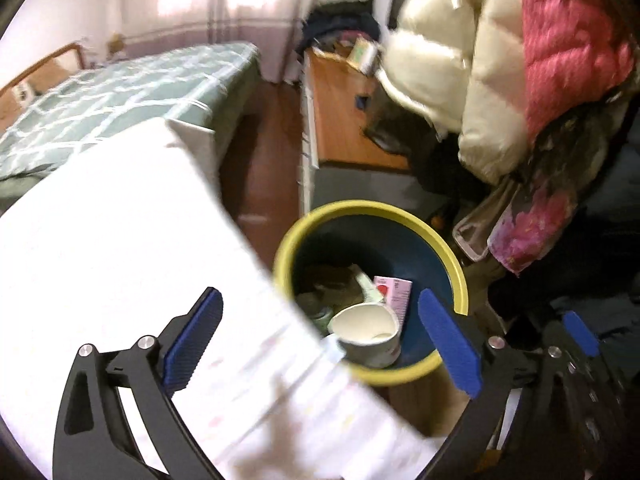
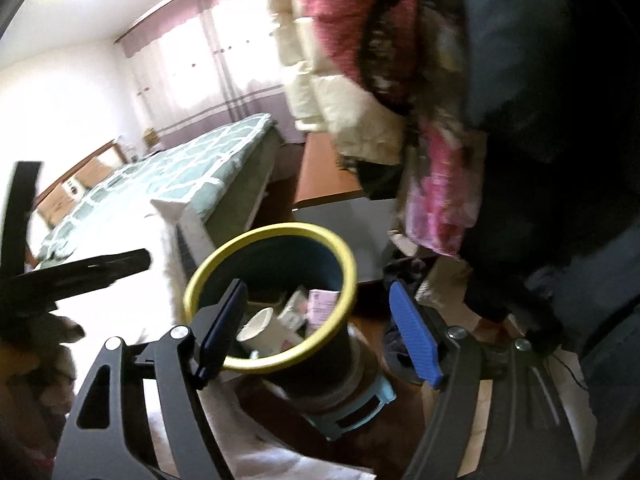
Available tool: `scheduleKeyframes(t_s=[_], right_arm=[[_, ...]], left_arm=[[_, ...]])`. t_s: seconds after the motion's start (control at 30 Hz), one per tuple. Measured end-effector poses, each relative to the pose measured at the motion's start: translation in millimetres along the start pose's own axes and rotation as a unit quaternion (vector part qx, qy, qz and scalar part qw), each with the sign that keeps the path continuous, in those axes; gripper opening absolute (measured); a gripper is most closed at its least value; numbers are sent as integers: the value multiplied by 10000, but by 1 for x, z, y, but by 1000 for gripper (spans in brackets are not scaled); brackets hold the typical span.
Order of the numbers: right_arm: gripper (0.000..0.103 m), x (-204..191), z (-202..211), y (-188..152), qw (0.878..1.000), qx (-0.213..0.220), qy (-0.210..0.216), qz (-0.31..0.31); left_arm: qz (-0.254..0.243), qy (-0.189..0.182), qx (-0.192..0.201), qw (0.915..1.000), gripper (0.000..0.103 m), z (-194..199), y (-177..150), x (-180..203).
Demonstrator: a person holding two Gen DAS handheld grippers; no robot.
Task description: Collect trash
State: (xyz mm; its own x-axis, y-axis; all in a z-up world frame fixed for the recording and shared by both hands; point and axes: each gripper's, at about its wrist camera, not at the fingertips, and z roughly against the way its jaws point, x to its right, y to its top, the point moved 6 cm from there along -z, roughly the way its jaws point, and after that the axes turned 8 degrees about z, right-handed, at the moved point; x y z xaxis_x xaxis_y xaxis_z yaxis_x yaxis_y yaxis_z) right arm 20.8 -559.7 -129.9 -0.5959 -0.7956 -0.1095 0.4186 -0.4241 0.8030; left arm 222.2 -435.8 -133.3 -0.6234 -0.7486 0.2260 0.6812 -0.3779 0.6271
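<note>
A dark blue trash bin with a yellow rim (image 1: 448,256) stands on the floor beside a white table (image 1: 100,240). Inside it lie a white paper cup (image 1: 366,334), a pink carton (image 1: 394,294) and other crumpled scraps. My left gripper (image 1: 320,344) is open and empty, above the bin's near rim and the table edge. In the right wrist view the bin's rim (image 2: 348,264) sits between my fingers, with the cup (image 2: 260,328) and pink carton (image 2: 322,306) inside. My right gripper (image 2: 320,332) is open and empty, just above the bin.
Puffy white and pink jackets (image 1: 500,60) hang at the right, close over the bin. A wooden desk (image 1: 340,112) stands behind it. A bed with a green checked cover (image 1: 120,96) lies at the back left. A light blue stool (image 2: 352,408) sits under the bin.
</note>
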Motion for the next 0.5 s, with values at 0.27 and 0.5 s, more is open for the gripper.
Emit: scheduleKeyframes(t_s=[0.27, 0.5], right_arm=[[75, -56, 19, 10, 9955, 50, 675, 660], [79, -100, 44, 15, 9877, 259, 1126, 1055]], left_arm=[[606, 988, 978, 9884, 98, 141, -50, -85], [1372, 2138, 1709, 9520, 98, 248, -123, -157]])
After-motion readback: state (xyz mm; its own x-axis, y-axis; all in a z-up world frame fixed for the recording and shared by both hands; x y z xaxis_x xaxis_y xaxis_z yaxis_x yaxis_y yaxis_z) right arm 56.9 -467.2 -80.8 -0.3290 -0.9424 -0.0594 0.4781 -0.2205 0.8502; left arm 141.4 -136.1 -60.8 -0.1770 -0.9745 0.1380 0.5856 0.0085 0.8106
